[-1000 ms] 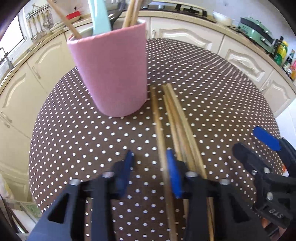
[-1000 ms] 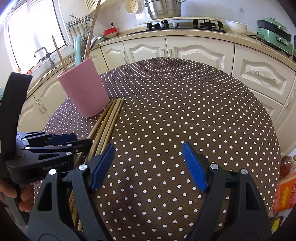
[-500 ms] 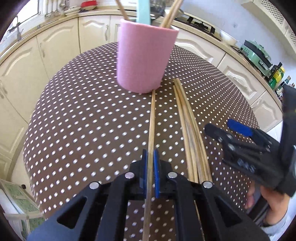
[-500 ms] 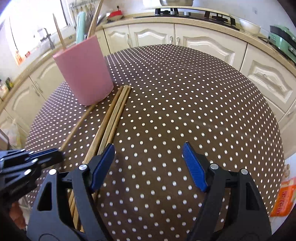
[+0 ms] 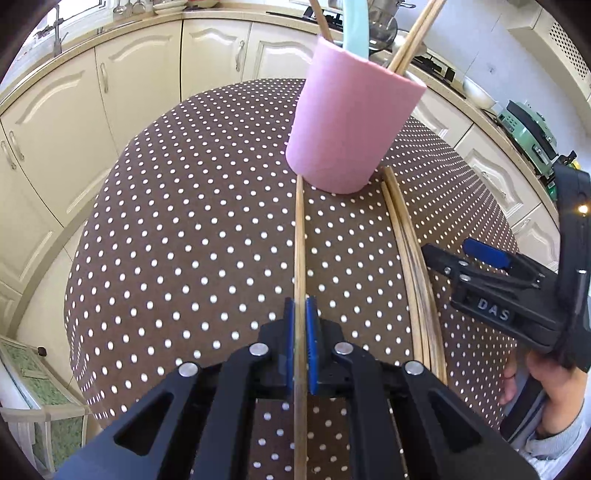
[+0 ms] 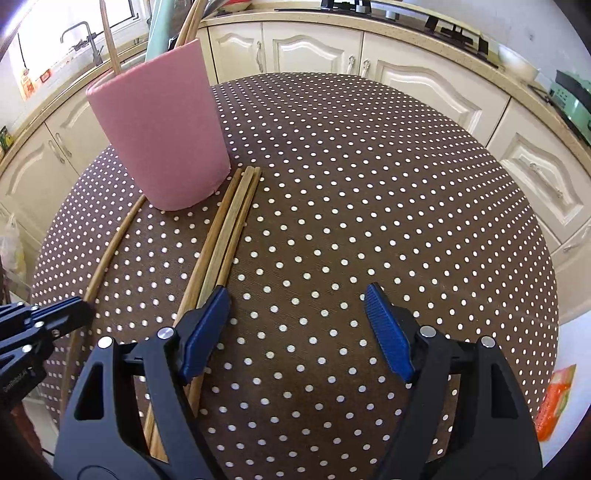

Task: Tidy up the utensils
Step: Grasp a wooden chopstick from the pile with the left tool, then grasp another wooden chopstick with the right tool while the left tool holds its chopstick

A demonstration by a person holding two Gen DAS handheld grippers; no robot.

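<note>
Chopstick (image 5: 300, 258) now sits pinched between the blue pads of the left claw (image 5: 300, 343) — a second ago those pads stood apart over the loose sticks, and half a second ago they had already shut on this one. It has been drawn clear of the bundle (image 5: 410, 258), which lies well to its right on the dotted bench (image 5: 184, 240); its far tip reaches the foot of the pink cup (image 5: 351, 129), and it looks still down on the cloth. The right claw (image 6: 295, 325) is wide open and holds nothing, its left pad just over the bundle's near end. Since the cup already holds sticks and a pale green tool (image 5: 356, 26), the grip probably means the lift comes next — raising this chopstick and dropping it in.
</note>
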